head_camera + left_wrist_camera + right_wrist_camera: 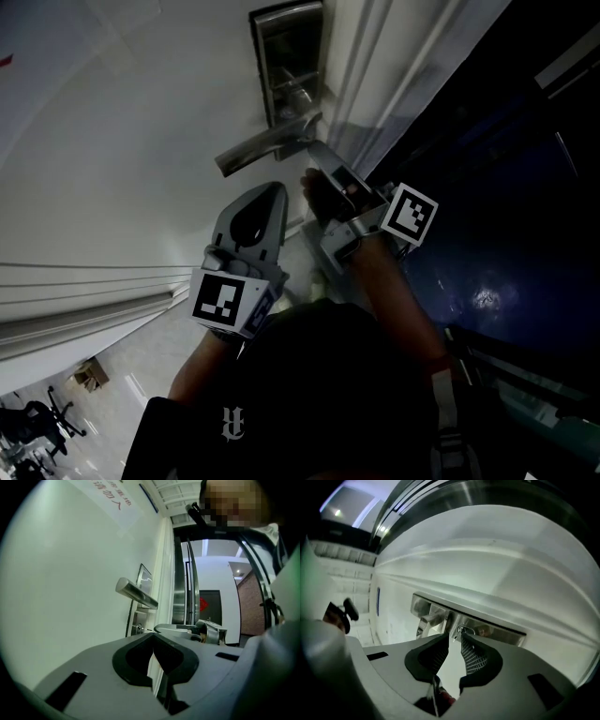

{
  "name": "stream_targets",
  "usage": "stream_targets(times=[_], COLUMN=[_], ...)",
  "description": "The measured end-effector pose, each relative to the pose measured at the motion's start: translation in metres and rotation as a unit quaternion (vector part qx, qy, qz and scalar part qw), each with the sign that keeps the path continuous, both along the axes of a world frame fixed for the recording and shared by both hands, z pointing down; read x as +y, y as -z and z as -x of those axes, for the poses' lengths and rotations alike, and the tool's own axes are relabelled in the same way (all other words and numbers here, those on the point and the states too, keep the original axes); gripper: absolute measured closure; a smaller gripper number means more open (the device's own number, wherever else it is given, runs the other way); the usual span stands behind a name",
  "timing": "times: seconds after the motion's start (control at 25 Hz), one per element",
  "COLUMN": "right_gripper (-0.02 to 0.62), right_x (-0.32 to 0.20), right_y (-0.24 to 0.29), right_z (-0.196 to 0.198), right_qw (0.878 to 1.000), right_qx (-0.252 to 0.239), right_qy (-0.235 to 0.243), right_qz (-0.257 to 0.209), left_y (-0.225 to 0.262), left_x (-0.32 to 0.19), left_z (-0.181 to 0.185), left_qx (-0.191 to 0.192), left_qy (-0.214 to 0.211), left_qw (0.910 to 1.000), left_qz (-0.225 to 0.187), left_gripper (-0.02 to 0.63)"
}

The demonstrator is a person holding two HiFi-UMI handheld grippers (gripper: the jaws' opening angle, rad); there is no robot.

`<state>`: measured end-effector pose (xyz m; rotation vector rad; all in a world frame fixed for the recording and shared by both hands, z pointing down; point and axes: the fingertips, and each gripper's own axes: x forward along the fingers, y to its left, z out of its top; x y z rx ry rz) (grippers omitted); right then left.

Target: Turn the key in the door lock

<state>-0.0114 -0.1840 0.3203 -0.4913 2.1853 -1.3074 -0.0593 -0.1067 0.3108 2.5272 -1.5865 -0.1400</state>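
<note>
A metal lock plate (289, 58) with a lever handle (267, 145) is fixed to the white door. In the right gripper view a small key (458, 631) sticks out of the lock plate (497, 632) below the handle (429, 613). My right gripper (455, 636) is right at the key, its jaws a narrow gap apart with the key's head between the tips. In the head view this gripper (323, 192) sits under the handle. My left gripper (251, 220) hangs back beside the door, shut and empty. Its view shows the handle (137, 594), the key (137, 629) and the right gripper (161, 628).
The door's edge and frame (394, 84) run just right of the lock. A dark glass panel (506, 216) fills the right side. A doorway onto a lit corridor (215, 592) shows beyond the door's edge. Office chairs (42, 422) stand far below on the floor.
</note>
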Motion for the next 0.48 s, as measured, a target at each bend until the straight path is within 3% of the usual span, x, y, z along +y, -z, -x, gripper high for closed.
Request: stream_targets(times=[0.12, 0.36, 0.44, 0.48], right_gripper=[0.534, 0.534, 0.534, 0.534], right_x=[0.001, 0.002, 0.003, 0.003], right_y=[0.012, 0.016, 0.016, 0.016], right_z=[-0.001, -0.003, -0.003, -0.002], right_qw=[0.995, 0.988, 0.970, 0.952], right_qx=[0.074, 0.108, 0.181, 0.231], right_qy=[-0.015, -0.032, -0.058, -0.072], right_qz=[-0.072, -0.104, -0.152, -0.188], left_y=[0.001, 0.002, 0.002, 0.002], left_x=[0.000, 0.001, 0.002, 0.002], left_z=[-0.001, -0.002, 0.000, 0.000], left_qx=[0.002, 0.000, 0.000, 0.000], left_qy=[-0.002, -0.003, -0.003, -0.002], left_qw=[1.0000, 1.0000, 1.0000, 1.0000], left_qz=[0.000, -0.003, -0.003, -0.003], left_gripper=[0.600, 0.600, 0.600, 0.600])
